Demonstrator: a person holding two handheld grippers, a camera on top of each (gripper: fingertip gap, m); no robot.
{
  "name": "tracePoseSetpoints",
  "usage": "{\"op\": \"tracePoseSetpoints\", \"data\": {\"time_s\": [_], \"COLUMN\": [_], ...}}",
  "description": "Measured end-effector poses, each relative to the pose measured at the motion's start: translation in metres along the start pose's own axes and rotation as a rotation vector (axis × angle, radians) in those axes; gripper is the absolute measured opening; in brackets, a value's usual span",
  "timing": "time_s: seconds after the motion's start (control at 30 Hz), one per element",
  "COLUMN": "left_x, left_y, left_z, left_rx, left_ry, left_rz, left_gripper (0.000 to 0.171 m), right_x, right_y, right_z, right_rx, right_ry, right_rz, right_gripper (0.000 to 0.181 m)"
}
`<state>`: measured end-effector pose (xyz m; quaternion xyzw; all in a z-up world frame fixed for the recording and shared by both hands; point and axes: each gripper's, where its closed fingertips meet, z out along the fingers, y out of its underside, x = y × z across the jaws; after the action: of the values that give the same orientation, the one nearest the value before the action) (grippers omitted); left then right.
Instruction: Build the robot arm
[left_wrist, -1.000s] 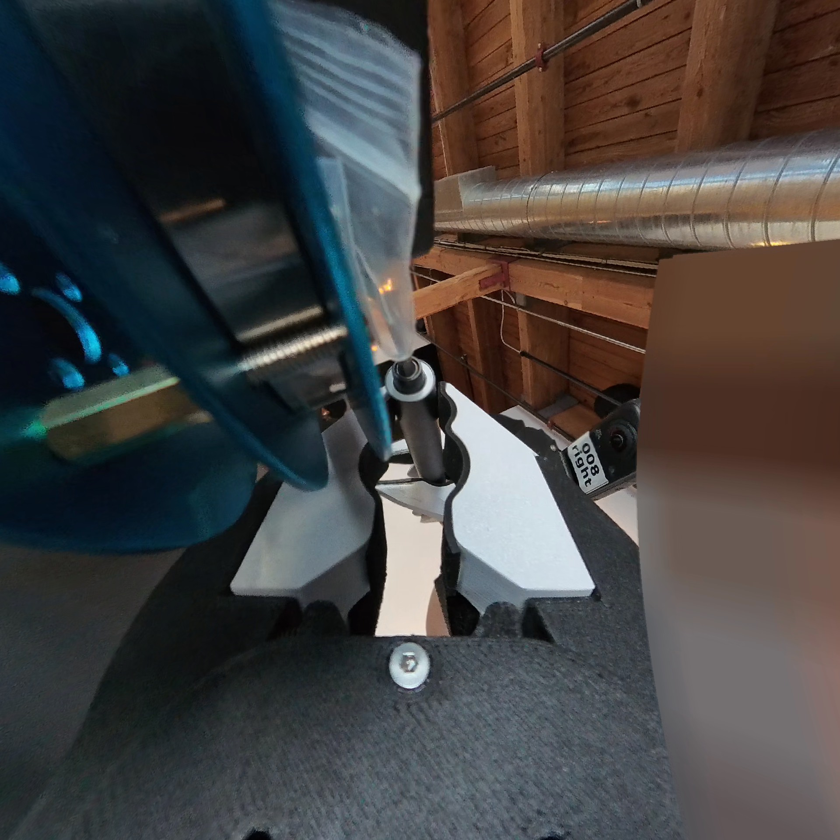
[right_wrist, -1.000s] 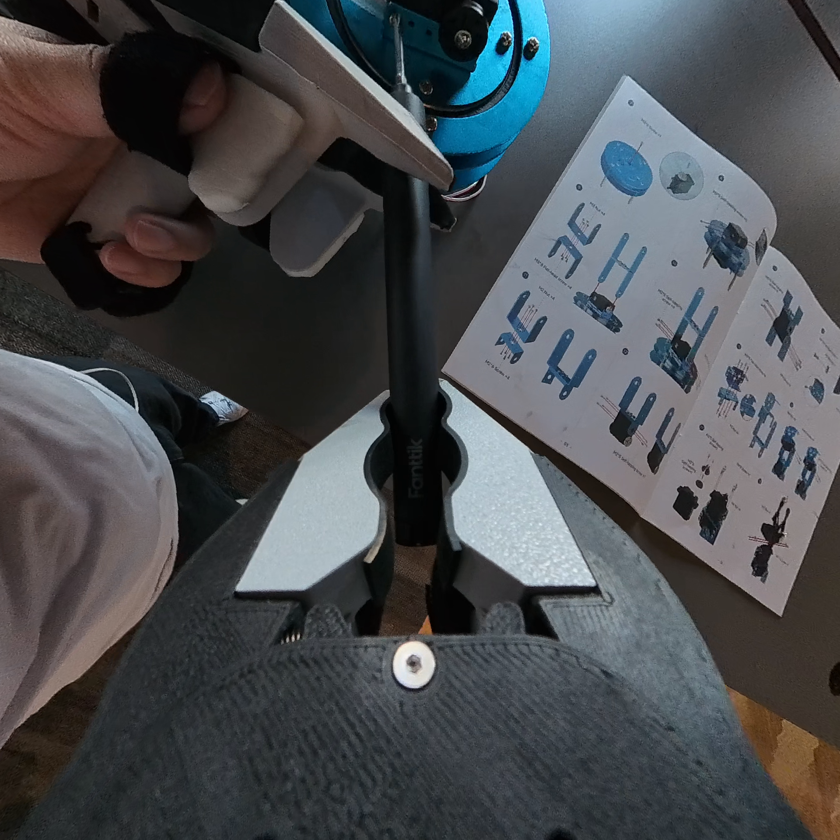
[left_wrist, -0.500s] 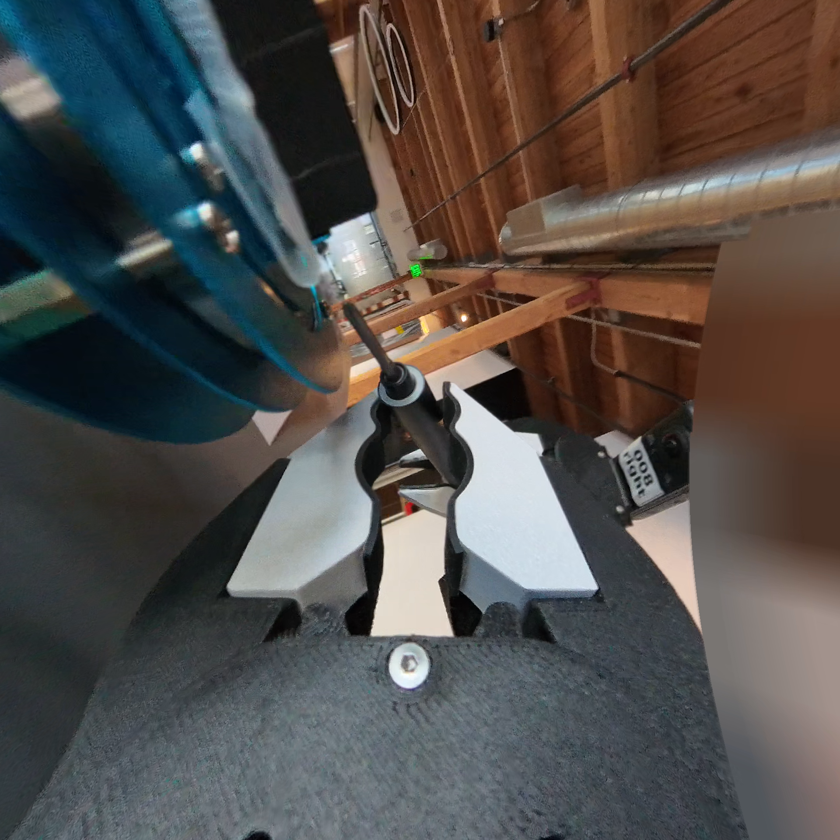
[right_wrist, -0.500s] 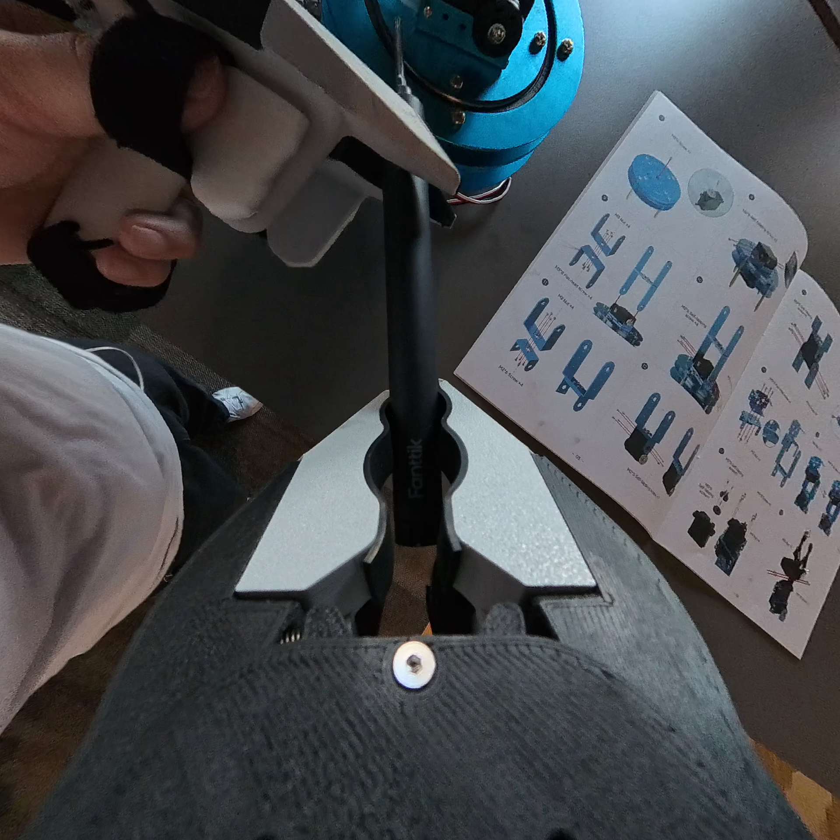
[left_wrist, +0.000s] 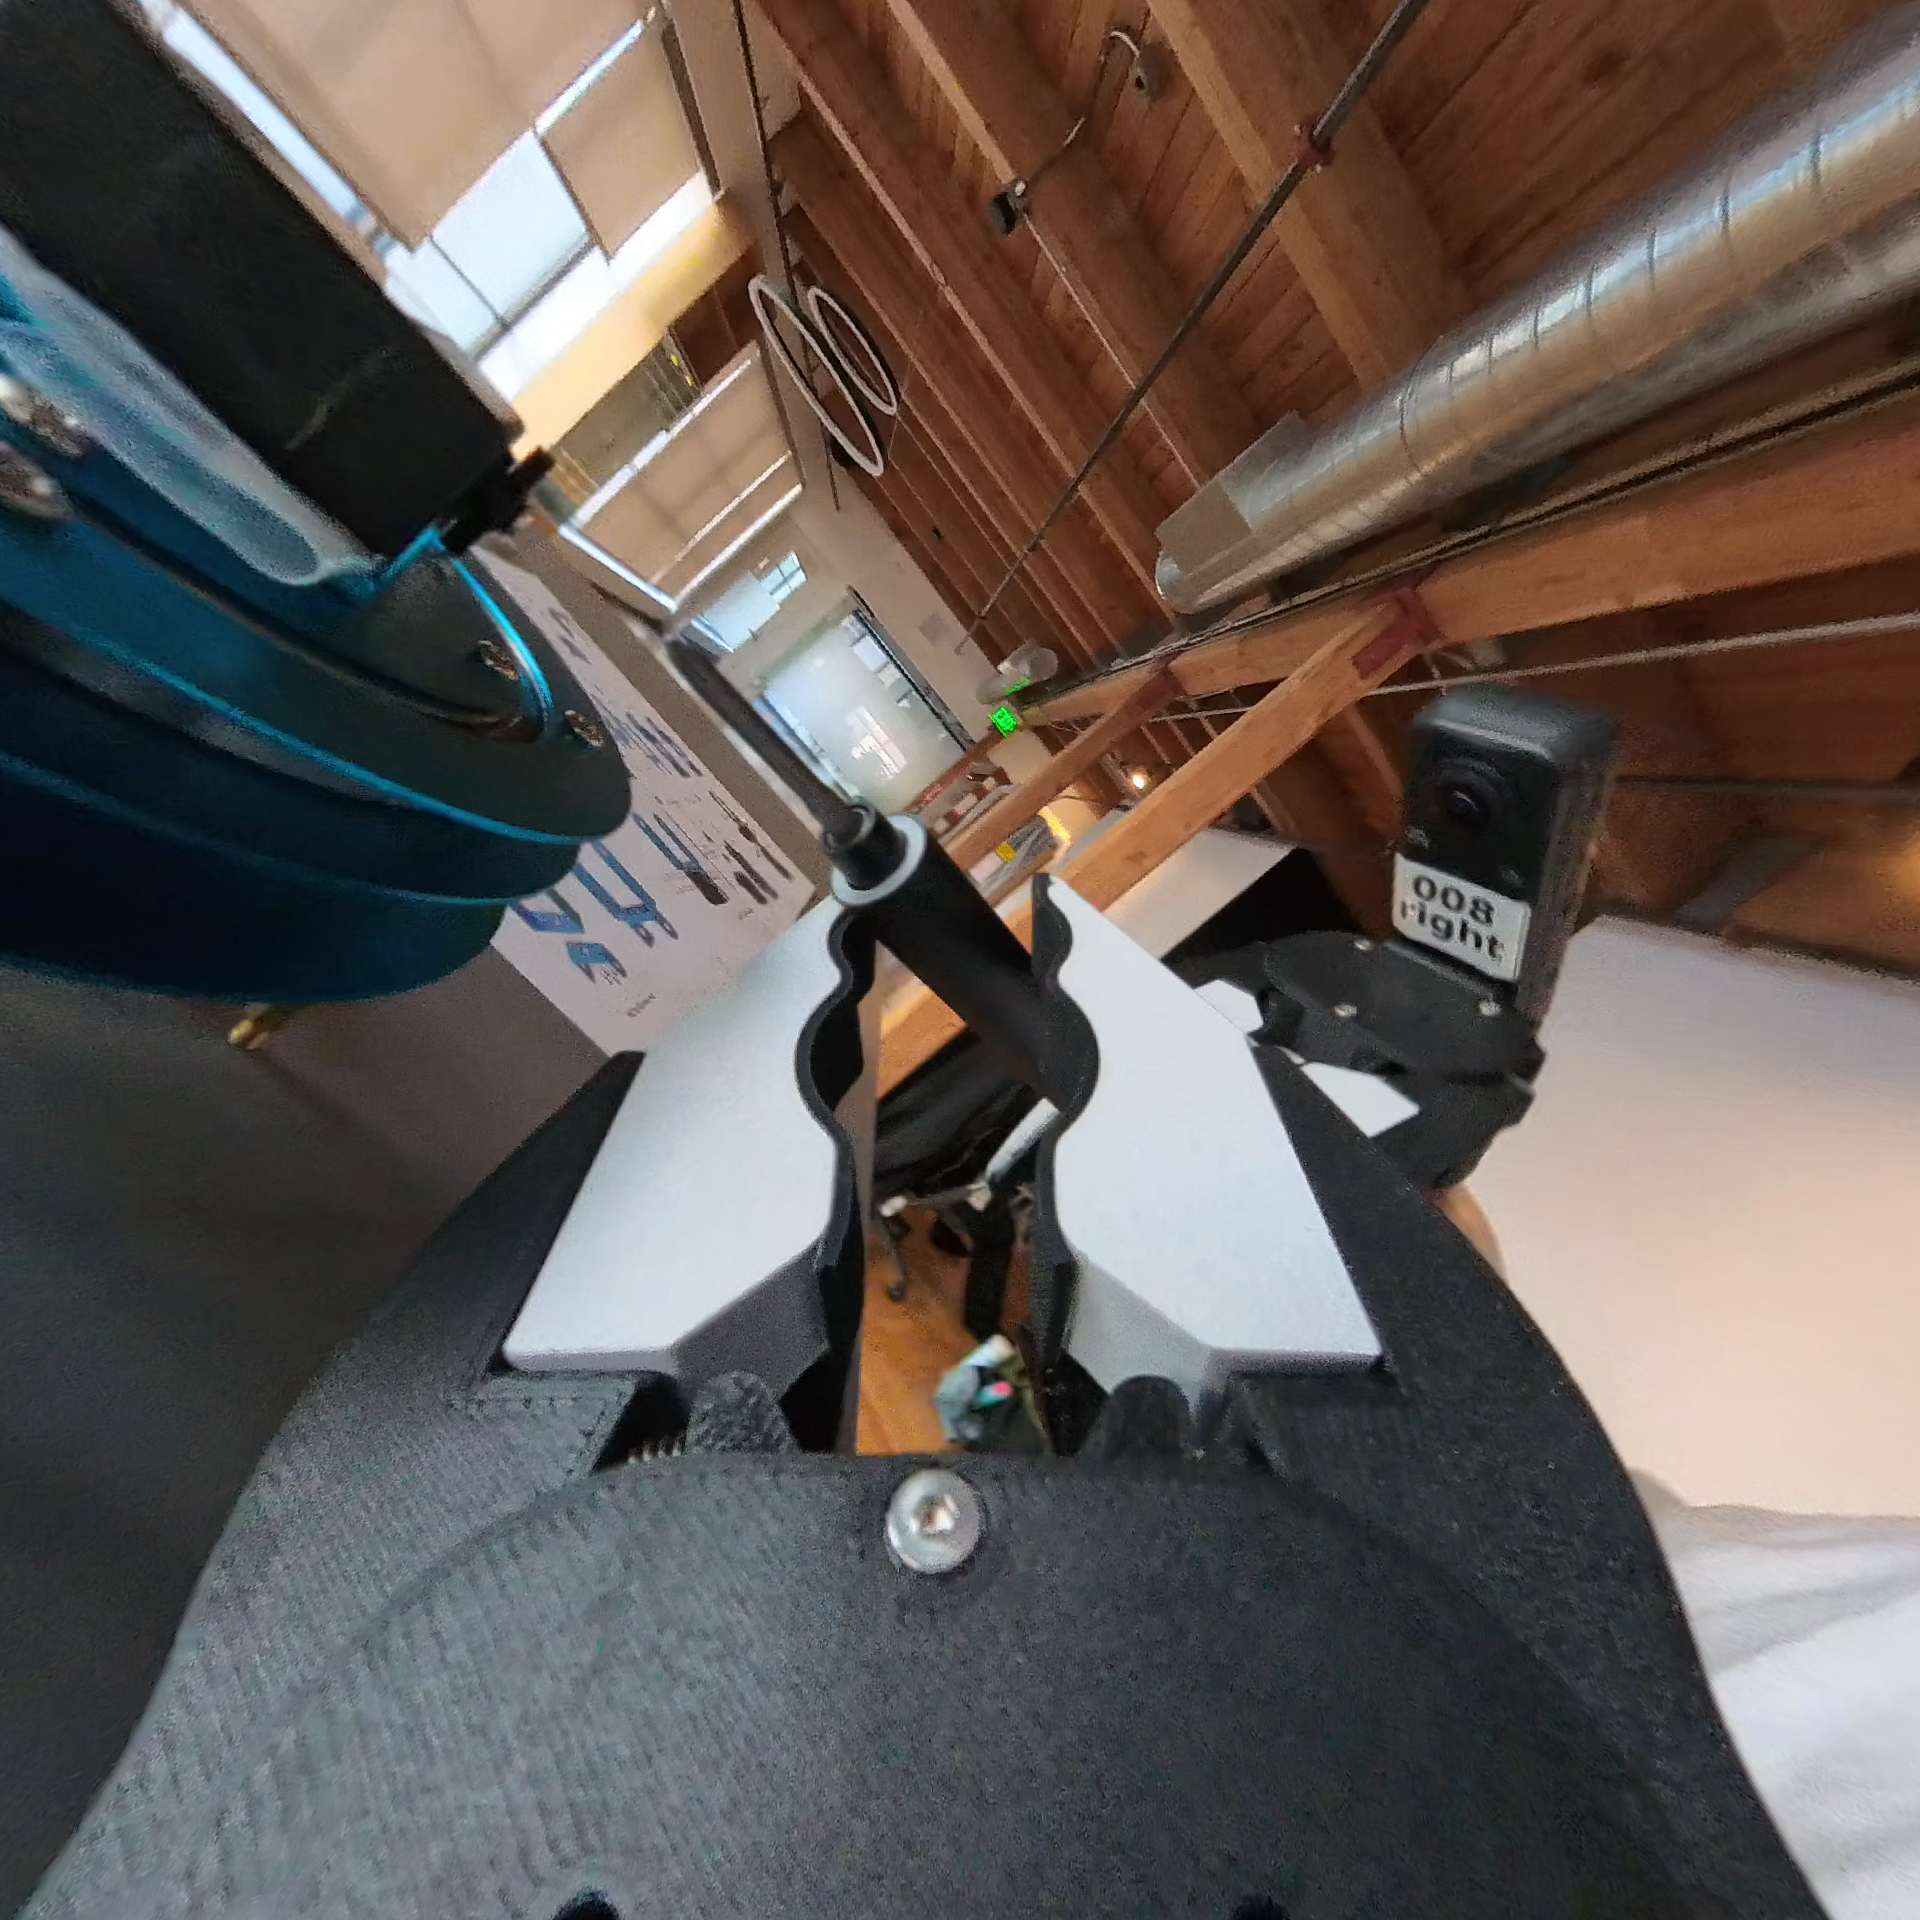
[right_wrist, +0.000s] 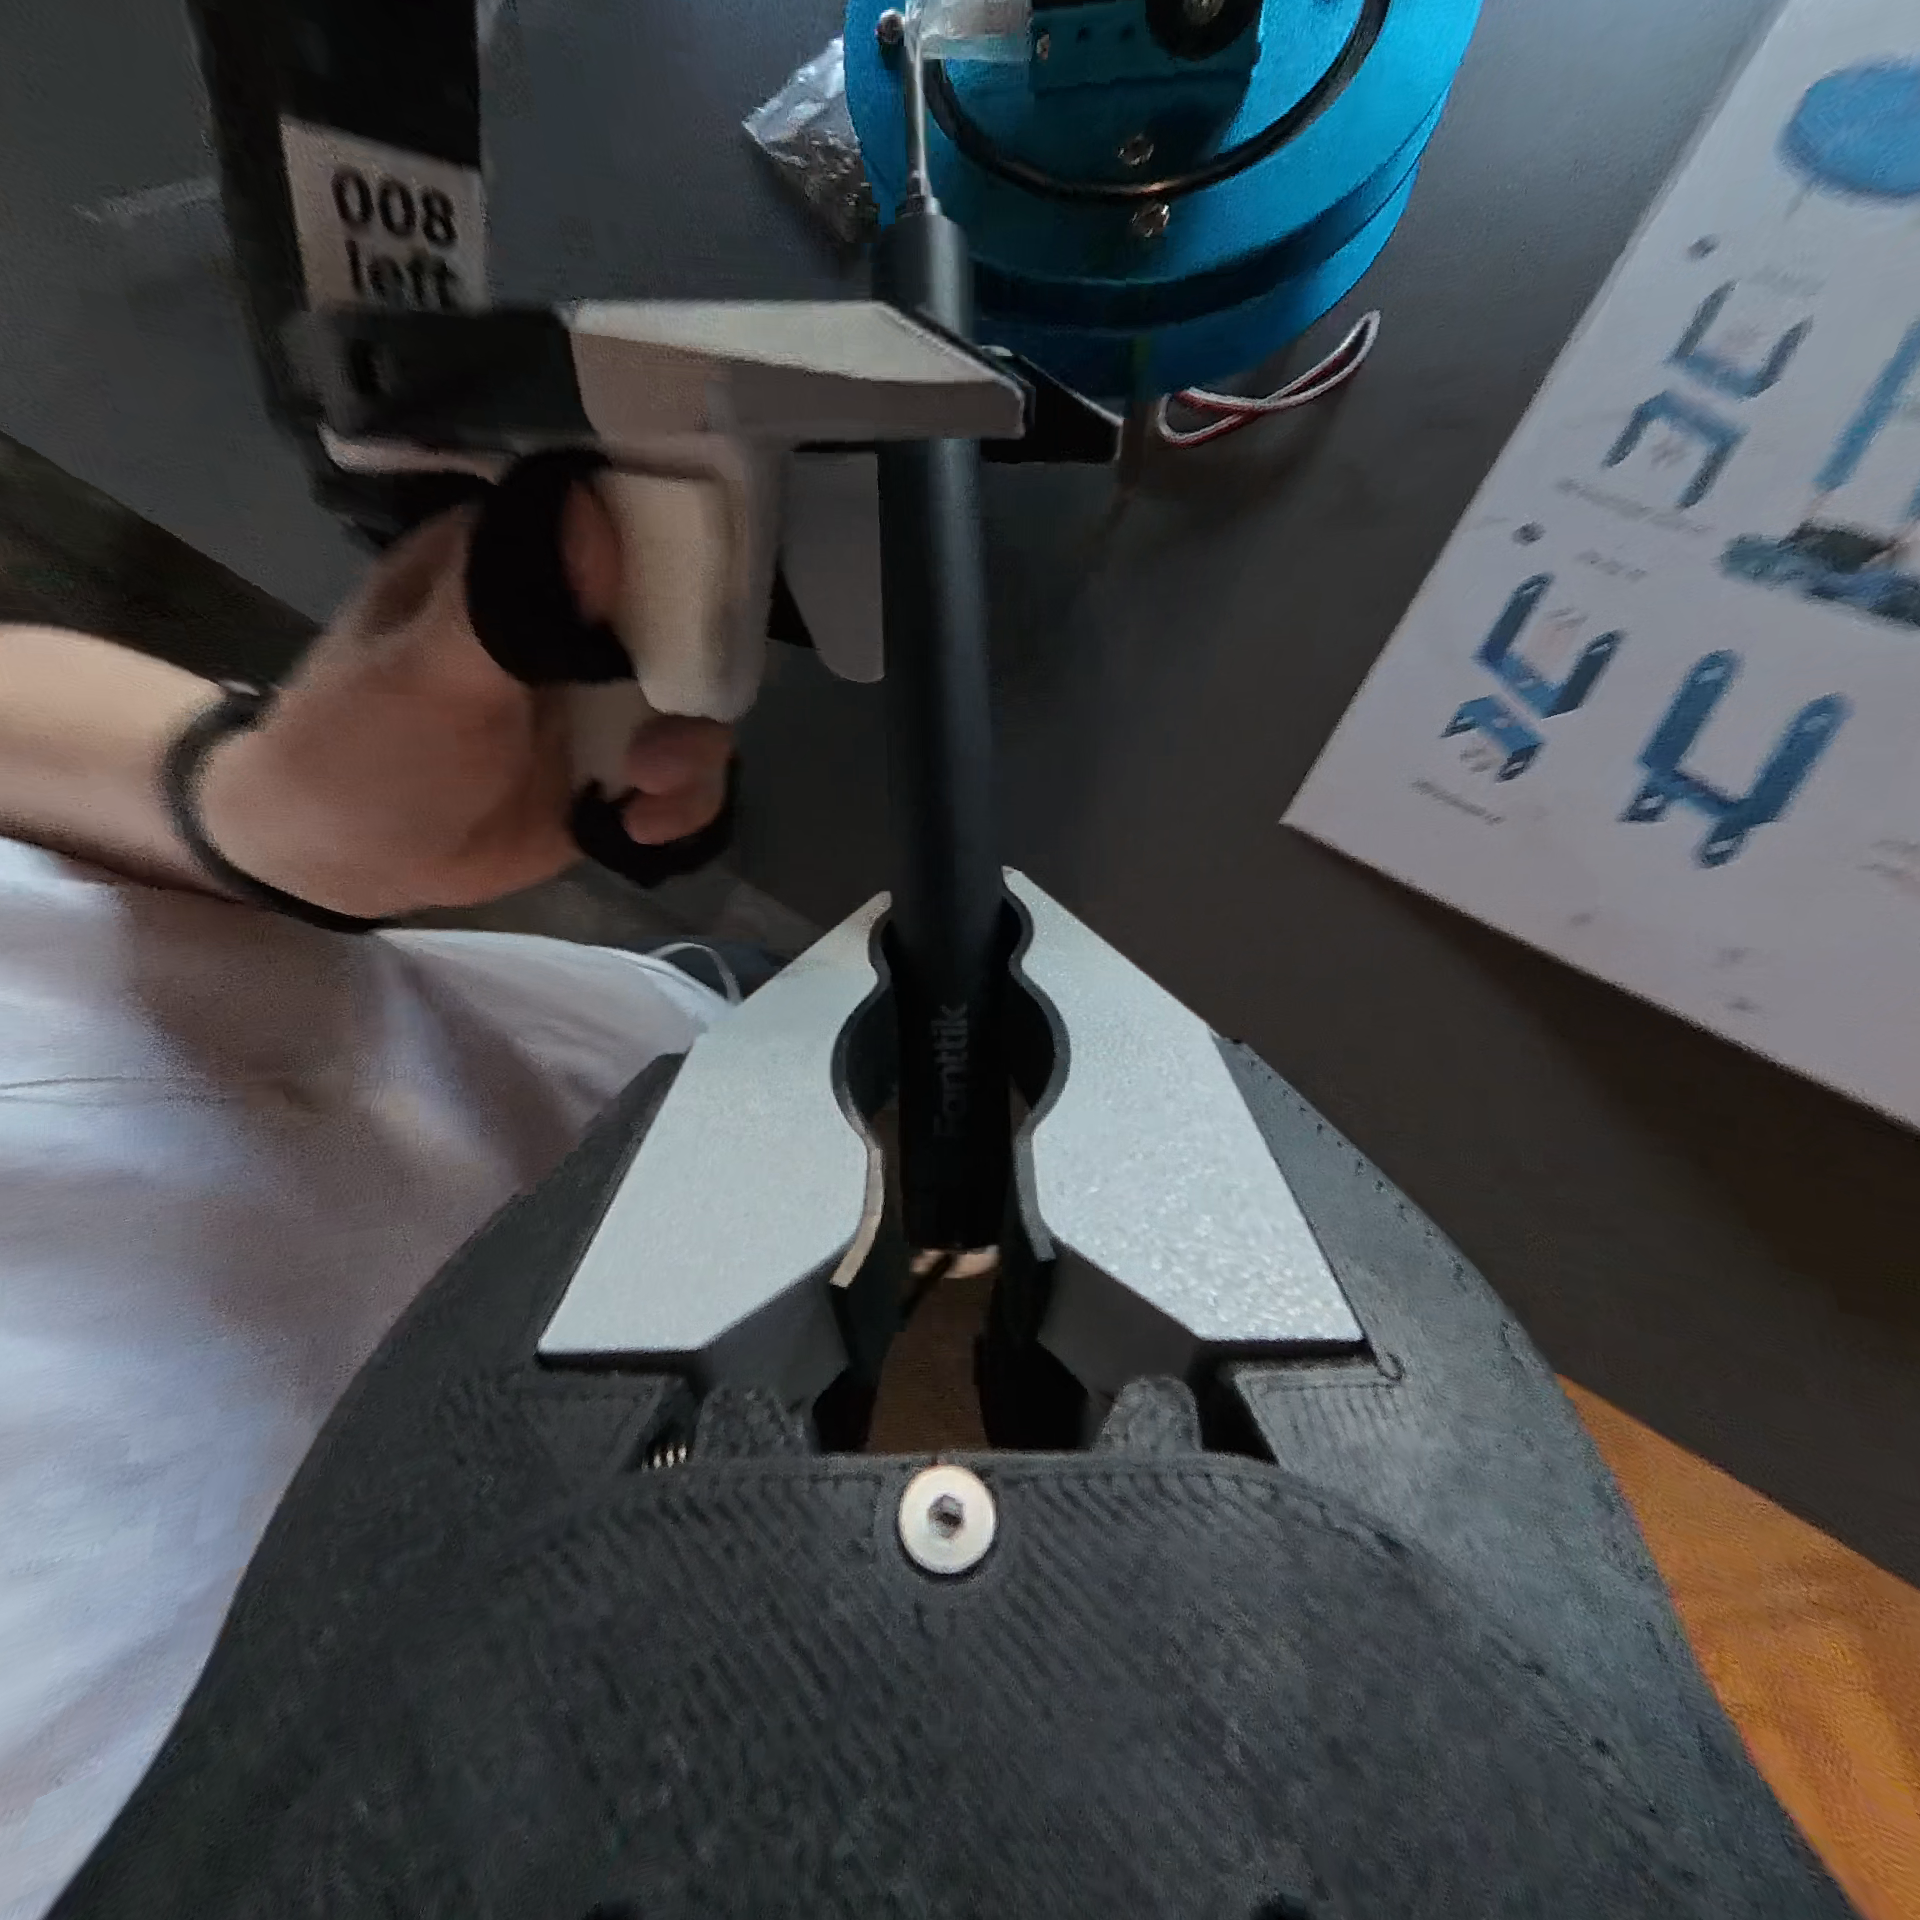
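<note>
Only the left wrist view shows the wooden ceiling and a silver duct (left_wrist: 1558, 343); only the right wrist view shows a small bag of screws (right_wrist: 816, 166) lying on the dark tabletop (right_wrist: 1299, 727), touching the left side of the blue round assembly (right_wrist: 1195, 156).

The left gripper (left_wrist: 951, 940) is partly open, and the black screwdriver (left_wrist: 971, 961) rests against its right finger without being clamped. The right gripper (right_wrist: 945, 935) is closed around the screwdriver's handle (right_wrist: 951, 1039), its tip at the assembly. An open instruction booklet (right_wrist: 1662, 571) lies toward the tabletop's right edge.
</note>
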<state>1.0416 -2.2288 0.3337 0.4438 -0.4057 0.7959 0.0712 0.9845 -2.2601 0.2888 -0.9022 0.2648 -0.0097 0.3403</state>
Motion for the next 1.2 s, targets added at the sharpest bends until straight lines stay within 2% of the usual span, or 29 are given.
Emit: {"op": "tracePoseSetpoints", "data": {"time_s": [0.1, 0.17, 0.27, 0.37, 0.5, 0.73, 0.83, 1.2], "left_x": [0.003, 0.003, 0.001, -0.001, -0.001, -0.005, -0.008, -0.012], "left_y": [0.002, 0.002, 0.004, 0.006, 0.002, 0.0, 0.0, -0.005], "left_z": [0.002, 0.004, 0.005, 0.005, 0.005, 0.011, 0.01, 0.011], "left_rx": [-0.003, -0.01, -0.003, 0.001, -0.006, -0.015, -0.013, -0.003], "left_ry": [-0.026, -0.047, -0.03, -0.001, -0.009, 0.096, 0.111, 0.11], "left_rz": [0.093, 0.129, 0.018, -0.108, -0.093, -0.335, -0.413, -0.415], "left_gripper": [0.029, 0.031, 0.028, 0.024, 0.024, 0.017, 0.016, 0.016], "right_x": [-0.009, -0.011, -0.01, -0.013, -0.016, 0.001, 0.003, 0.006], "right_y": [0.0, -0.002, -0.001, -0.001, -0.004, -0.004, -0.004, -0.008], "right_z": [0.001, -0.001, 0.0, 0.003, 0.004, 0.005, 0.006, 0.008], "right_rx": [0.027, 0.033, 0.019, 0.001, 0.015, -0.034, -0.053, -0.048], "right_ry": [-0.132, -0.163, -0.146, -0.189, -0.25, -0.054, -0.034, -0.045], "right_rz": [0.138, 0.182, 0.197, 0.247, 0.292, 0.133, 0.119, 0.114], "right_gripper": [0.012, 0.012, 0.012, 0.012, 0.012, 0.012, 0.012, 0.013]}}
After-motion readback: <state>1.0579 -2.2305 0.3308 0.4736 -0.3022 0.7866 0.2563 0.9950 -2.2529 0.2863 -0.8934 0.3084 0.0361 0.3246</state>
